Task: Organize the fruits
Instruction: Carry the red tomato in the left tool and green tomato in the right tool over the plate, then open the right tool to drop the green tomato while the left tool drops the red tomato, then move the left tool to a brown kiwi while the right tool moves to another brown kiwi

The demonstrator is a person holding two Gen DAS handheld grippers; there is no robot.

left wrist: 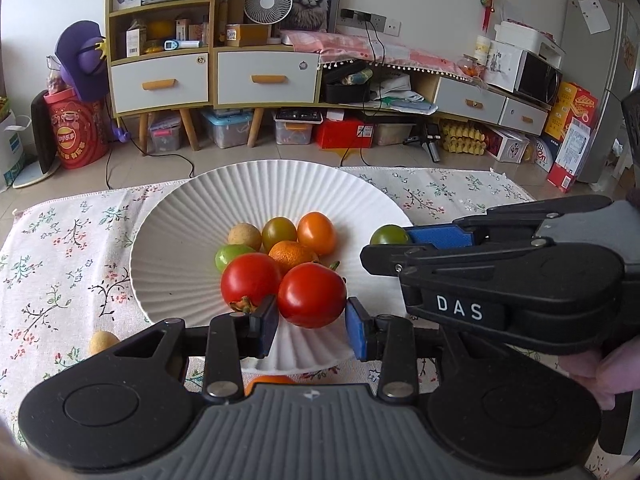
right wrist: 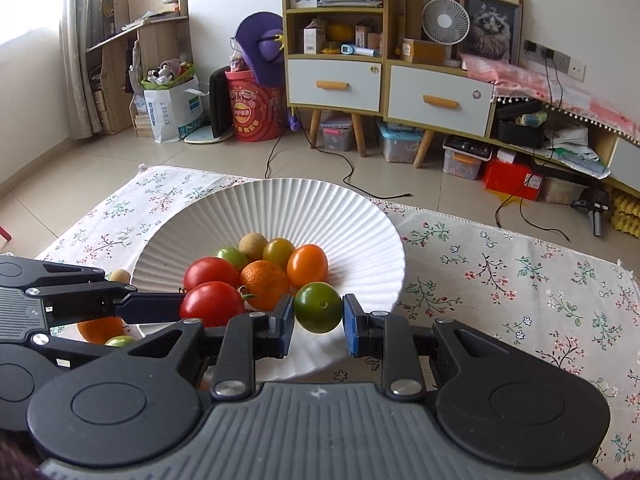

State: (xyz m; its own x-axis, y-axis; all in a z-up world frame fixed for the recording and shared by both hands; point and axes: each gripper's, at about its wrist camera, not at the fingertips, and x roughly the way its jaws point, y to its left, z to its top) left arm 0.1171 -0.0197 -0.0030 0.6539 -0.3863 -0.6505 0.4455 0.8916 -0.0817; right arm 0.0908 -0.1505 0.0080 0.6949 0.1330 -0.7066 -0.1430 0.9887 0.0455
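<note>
Placement step: left hand-held gripper (left wrist: 311, 326) clasps round red tomato (left wrist: 311, 294), right hand-held gripper (right wrist: 319, 328) green tomato (right wrist: 318, 307), over ribbed white plate (right wrist: 248, 208); next, release gently

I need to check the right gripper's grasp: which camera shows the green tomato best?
The right wrist view: the green tomato sits whole and centred between the right gripper pads. The left wrist view shows only its top, the rest hidden behind that gripper's finger.
</note>
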